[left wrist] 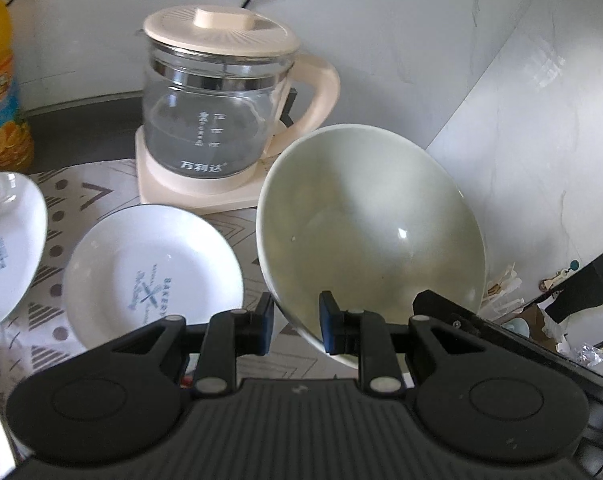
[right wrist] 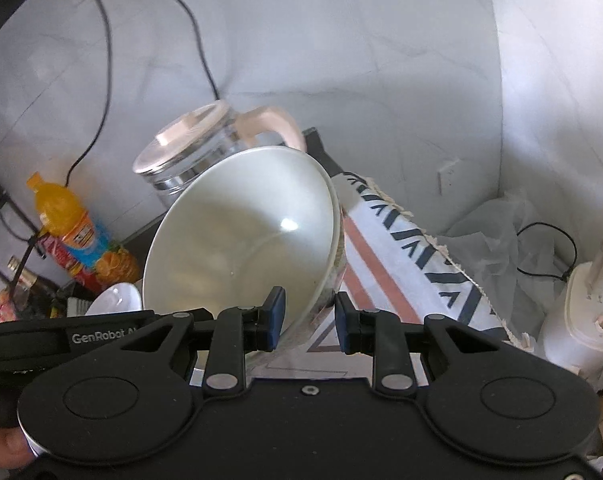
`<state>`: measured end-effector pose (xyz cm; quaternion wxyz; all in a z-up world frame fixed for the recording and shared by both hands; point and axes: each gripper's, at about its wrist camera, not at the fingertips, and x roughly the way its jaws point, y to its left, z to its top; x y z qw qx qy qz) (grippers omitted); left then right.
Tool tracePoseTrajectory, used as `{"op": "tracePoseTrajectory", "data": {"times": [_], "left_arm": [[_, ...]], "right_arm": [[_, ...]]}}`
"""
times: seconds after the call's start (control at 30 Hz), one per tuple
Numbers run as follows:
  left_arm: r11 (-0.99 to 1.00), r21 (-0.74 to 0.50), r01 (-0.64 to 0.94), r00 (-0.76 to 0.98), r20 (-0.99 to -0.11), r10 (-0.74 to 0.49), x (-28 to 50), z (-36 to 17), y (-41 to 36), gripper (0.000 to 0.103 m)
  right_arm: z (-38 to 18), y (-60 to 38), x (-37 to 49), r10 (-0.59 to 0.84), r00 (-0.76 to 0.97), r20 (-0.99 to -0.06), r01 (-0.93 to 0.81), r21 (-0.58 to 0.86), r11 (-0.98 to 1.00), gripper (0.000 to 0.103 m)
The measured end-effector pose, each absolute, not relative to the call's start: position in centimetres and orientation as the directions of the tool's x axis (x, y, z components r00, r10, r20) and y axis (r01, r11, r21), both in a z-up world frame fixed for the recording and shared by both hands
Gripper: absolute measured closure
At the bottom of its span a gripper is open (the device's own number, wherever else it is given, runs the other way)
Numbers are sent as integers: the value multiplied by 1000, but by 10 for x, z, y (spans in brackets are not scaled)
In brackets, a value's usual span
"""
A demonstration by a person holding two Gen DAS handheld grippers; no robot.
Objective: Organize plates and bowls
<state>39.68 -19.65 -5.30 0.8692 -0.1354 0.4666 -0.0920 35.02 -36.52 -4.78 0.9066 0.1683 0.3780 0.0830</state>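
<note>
Above patterned cloth, each gripper pinches an empty pale bowl's rim

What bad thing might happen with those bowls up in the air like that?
Each bowl is pinched only by its rim: the left gripper holds a tilted pale green bowl, the right gripper a tilted bowl. Either might slip and break. The green bowl hangs near the glass kettle and white plate, so a swing might knock them.

pale marbled wall (black cords trailing down it), dark countertop, patterned cloth
</note>
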Motion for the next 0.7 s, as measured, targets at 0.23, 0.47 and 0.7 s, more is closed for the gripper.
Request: {"op": "tracePoseTrajectory", "data": {"times": [0.23,0.47,0.7], "left_arm": [[950,-313,-9,571,-781,-252,375,-43,-180,81],[951,-306,-46,603,-767,-218,353,-30,-160,81],[948,-306,-91,622,-760,-186,328,-20,-139,81]], "right_arm": [[-35,-350,338,310,710,-633,-85,361,929,77],[-27,-331,326,348,708,-614,-141,360,922,77],[-20,-310,311,381,701,-603,-194,353,915,77]]}}
